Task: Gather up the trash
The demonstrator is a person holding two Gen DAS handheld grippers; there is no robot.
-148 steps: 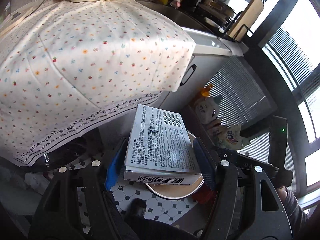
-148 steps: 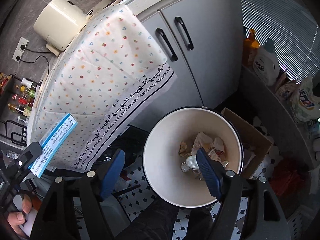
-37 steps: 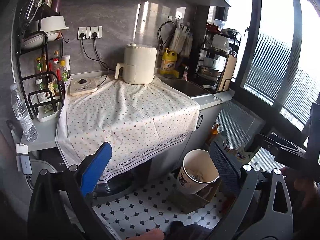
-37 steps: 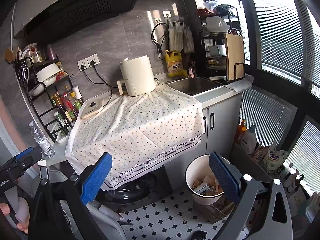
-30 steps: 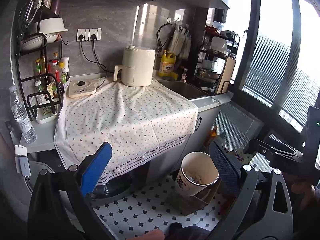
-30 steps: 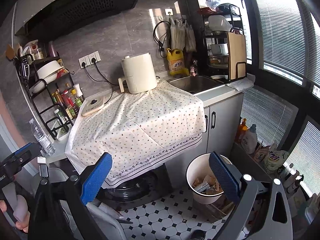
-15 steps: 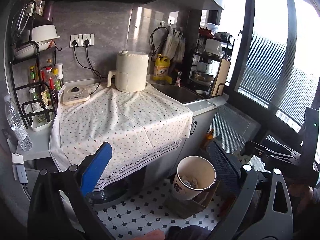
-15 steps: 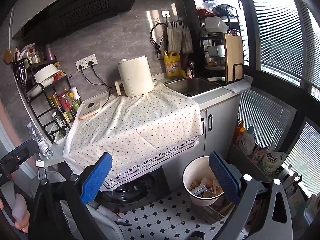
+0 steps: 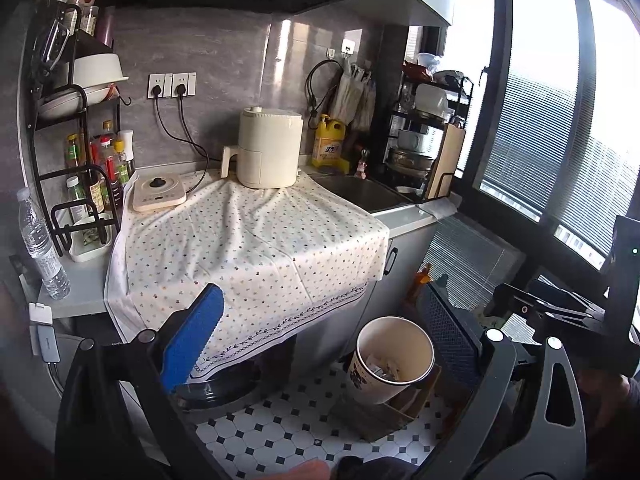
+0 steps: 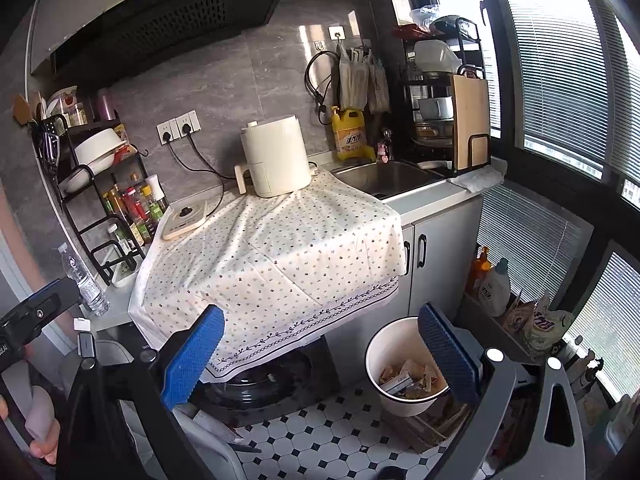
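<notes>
A white trash bin [image 9: 394, 360] stands on the tiled floor by the grey cabinet; it also shows in the right wrist view [image 10: 404, 368] with paper scraps and a box [image 10: 412, 380] inside. My left gripper [image 9: 320, 332] is open and empty, held back from the counter. My right gripper [image 10: 320, 344] is open and empty too, also back from the counter. The spotted cloth [image 9: 248, 248] covers the counter with no loose trash visible on it.
A cream air fryer [image 9: 268, 148] and a small cooker plate [image 9: 158, 192] sit at the cloth's back. A spice rack [image 9: 84, 176] and water bottle [image 9: 40, 244] stand left. A sink [image 10: 392, 176] and dish rack [image 10: 444, 104] are right. Detergent bottles [image 10: 494, 284] line the window ledge.
About five seconds ago my left gripper held a white box over the bin; now it is empty and a box lies in the bin. Both grippers have pulled back and up from the bin.
</notes>
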